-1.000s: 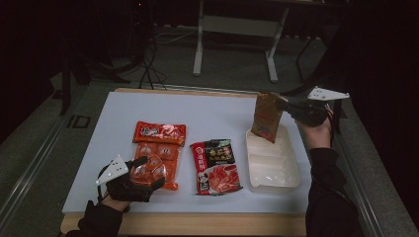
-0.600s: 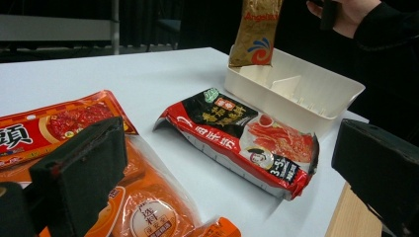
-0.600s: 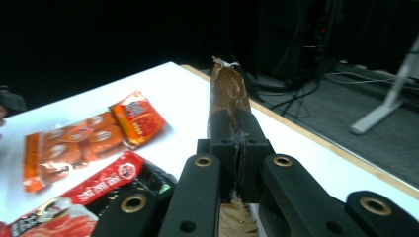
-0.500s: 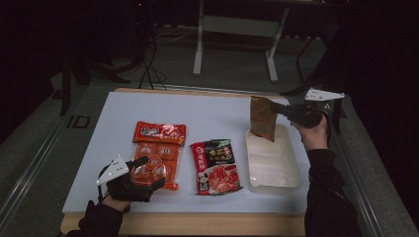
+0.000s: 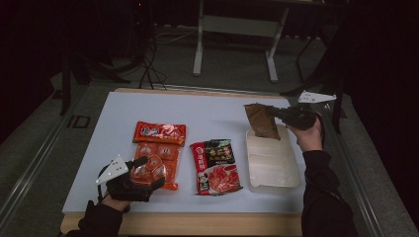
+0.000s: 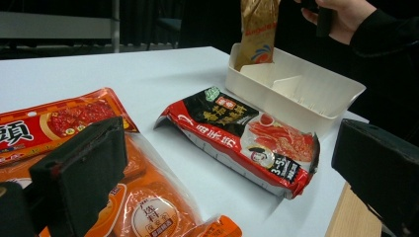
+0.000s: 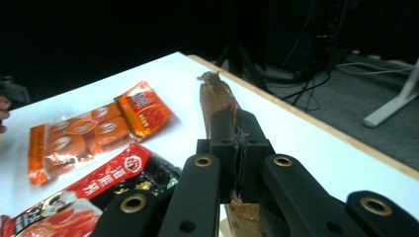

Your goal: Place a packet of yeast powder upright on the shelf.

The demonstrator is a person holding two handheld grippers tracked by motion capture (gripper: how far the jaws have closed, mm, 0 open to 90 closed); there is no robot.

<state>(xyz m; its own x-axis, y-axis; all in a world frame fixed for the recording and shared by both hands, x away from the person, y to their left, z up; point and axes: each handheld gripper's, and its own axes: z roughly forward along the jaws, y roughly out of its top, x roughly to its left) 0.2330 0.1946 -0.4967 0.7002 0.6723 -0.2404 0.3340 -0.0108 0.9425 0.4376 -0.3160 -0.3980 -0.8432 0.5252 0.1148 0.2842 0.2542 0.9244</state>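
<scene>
Clamping a brown pouch (image 5: 263,121) by its top edge, the right tongs (image 5: 276,112) hold it upright with its lower end dipped into the far compartment of the white tray (image 5: 274,170). The left tongs (image 5: 148,170) stand wide over the orange packet (image 5: 157,153) on the table (image 5: 212,111), a red packet (image 5: 216,165) between them and the tray.
</scene>
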